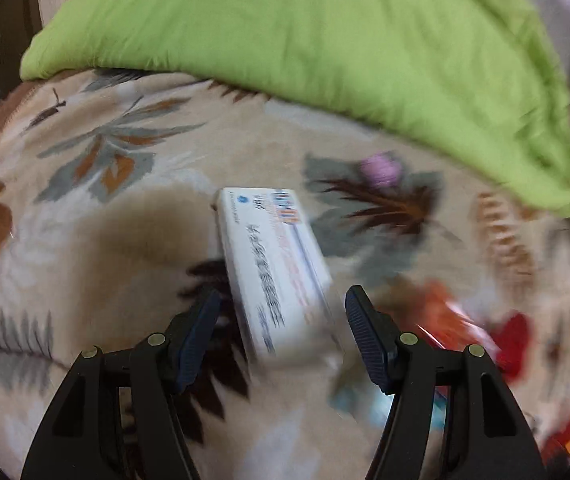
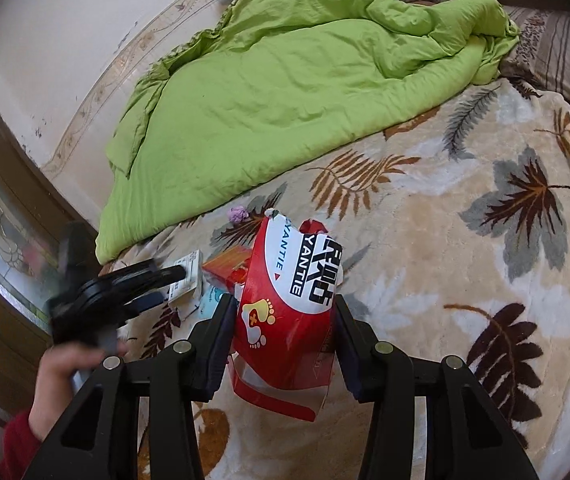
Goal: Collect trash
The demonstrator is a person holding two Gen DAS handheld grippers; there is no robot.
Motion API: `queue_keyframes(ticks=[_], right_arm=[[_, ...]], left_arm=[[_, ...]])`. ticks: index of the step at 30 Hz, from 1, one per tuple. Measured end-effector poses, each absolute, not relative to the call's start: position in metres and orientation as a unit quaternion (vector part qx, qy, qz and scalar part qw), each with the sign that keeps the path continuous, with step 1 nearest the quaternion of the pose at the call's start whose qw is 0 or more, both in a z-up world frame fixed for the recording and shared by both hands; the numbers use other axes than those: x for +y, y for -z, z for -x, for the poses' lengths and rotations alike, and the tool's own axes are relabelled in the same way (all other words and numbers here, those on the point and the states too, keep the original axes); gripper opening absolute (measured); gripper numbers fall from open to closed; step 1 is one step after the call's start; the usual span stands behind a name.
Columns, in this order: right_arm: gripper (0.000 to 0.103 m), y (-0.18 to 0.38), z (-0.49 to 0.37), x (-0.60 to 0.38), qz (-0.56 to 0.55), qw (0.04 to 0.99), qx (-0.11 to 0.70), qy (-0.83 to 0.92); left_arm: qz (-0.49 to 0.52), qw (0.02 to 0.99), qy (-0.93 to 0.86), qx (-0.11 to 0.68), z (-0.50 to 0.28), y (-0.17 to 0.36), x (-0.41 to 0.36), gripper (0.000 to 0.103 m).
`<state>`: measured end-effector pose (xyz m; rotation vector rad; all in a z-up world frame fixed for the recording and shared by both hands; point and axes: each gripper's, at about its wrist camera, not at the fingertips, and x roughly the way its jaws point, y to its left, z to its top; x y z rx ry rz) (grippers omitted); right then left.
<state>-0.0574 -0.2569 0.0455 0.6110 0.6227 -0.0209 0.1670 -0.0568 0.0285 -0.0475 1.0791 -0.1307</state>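
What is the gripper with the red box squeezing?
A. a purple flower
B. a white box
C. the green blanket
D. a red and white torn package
D: the right gripper has its pads pressed on the torn red and white package, held up off the bed.

Light: soft, even daylight, bright on green quilt (image 2: 285, 92) | Shadow: dark patch on leaf-print blanket (image 1: 137, 232) | Blur: left wrist view smeared, white box (image 1: 273, 268) streaked; right wrist view mostly sharp | Edges: fisheye bending, black corners

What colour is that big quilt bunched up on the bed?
The quilt is bright lime green, plain, with no pattern. It shows best in the right wrist view.
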Motion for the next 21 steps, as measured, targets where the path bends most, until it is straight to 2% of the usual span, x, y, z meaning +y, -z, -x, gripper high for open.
queue_keyframes(ticks=[3,4,5,7,13,21], right_arm=[[0.051,-0.046,0.057,-0.256,-0.297,0.906,0.301,0.007],[0.051,-0.046,0.056,-0.256,-0.295,0.907,0.301,0.004],[0.051,-0.046,0.055,-0.255,-0.293,0.908,0.301,0.002],[0.051,-0.046,0.055,-0.253,-0.29,0.908,0.302,-0.001],[0.051,-0.047,0.056,-0.251,-0.28,0.912,0.301,-0.001],[0.051,-0.051,0.06,-0.226,-0.219,0.922,0.32,-0.013]], left_arm=[[-0.003,0.857,0.041,0.514,-0.178,-0.02,-0.066,0.064],[-0.007,0.86,0.043,0.509,-0.178,-0.022,-0.067,0.058],[-0.009,0.862,0.044,0.505,-0.176,-0.022,-0.067,0.043],[0.0,0.867,0.05,0.496,-0.17,-0.024,-0.061,0.04],[0.046,0.872,0.101,0.476,-0.124,-0.031,-0.031,0.039],[0.03,0.897,0.159,0.412,-0.013,-0.059,-0.009,0.039]])
